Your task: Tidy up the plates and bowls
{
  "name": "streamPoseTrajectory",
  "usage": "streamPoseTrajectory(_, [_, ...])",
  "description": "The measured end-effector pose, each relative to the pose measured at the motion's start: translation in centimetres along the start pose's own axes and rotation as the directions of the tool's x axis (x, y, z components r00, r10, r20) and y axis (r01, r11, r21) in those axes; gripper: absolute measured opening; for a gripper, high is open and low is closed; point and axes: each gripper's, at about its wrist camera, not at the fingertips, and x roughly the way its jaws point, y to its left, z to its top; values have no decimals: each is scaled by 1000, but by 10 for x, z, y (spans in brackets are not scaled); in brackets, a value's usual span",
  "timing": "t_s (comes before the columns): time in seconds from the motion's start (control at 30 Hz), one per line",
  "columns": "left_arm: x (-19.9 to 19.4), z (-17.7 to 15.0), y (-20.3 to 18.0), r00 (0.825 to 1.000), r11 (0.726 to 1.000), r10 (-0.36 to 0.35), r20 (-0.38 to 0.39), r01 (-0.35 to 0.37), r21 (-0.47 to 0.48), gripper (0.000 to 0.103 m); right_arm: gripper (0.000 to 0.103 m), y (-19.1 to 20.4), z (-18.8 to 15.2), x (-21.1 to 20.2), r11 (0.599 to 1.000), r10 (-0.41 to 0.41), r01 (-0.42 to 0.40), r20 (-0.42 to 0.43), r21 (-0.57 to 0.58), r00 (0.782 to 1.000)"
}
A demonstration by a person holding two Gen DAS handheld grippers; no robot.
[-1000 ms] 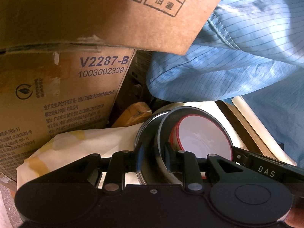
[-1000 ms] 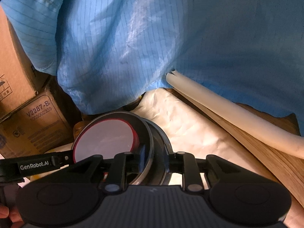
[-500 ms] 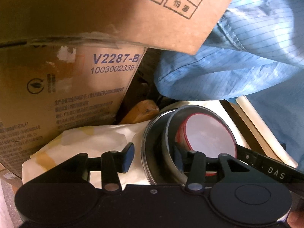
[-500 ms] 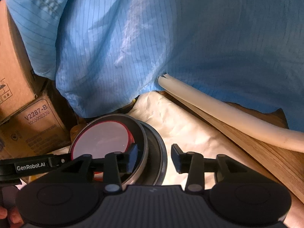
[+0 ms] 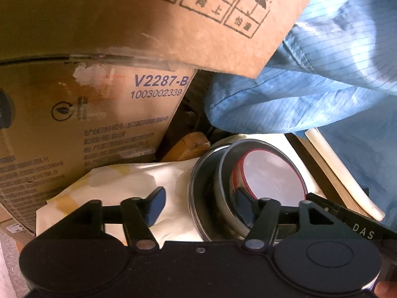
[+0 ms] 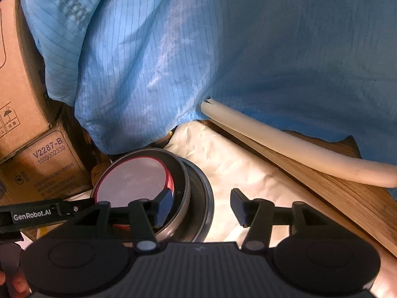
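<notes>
While both tools release, the stack sits on the white paper (image 5: 129, 181): a red-rimmed bowl (image 5: 273, 181) nested in a steel bowl (image 5: 223, 173), itself in a wider dish (image 5: 198, 198), beside the carton (image 5: 86, 124). The left gripper (image 5: 201, 206) has just been opening; its jaws straddle the nested rims, pads clear, gripping nothing. The right gripper (image 6: 202, 207) has likewise been opening, one finger inside the steel bowl (image 6: 183, 193), one outside. To finish the release cleanly, lift each tool straight off the rims. Avoid dragging a finger sideways, which would likely tip the stack.
</notes>
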Motion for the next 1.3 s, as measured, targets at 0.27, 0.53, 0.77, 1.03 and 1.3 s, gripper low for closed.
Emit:
streamPoseTrajectory(0.27, [-11,-4,1,1000,1000,-19,15,19,4,81,80,7,-5,-13,1000,3,-3,30,1,1000])
streamPoseTrajectory(0.53, [-22,-7,1,999,999,-38,26,37,29,84,85,14,-10,-27,1000,-9,8,65,11,998])
streamPoseTrajectory(0.77, [-29,-12,2,998,998,-51,37,49,50,90,92,16,-18,-38,999,-25,22,91,29,996])
streamPoseTrajectory(1.03, [-38,-17,7,998,996,-55,43,52,69,96,99,20,-29,-55,998,-52,47,127,41,990])
streamPoseTrajectory(1.3, [-55,-27,12,996,991,-71,58,64,119,100,103,26,-48,-77,995,-82,73,160,65,984])
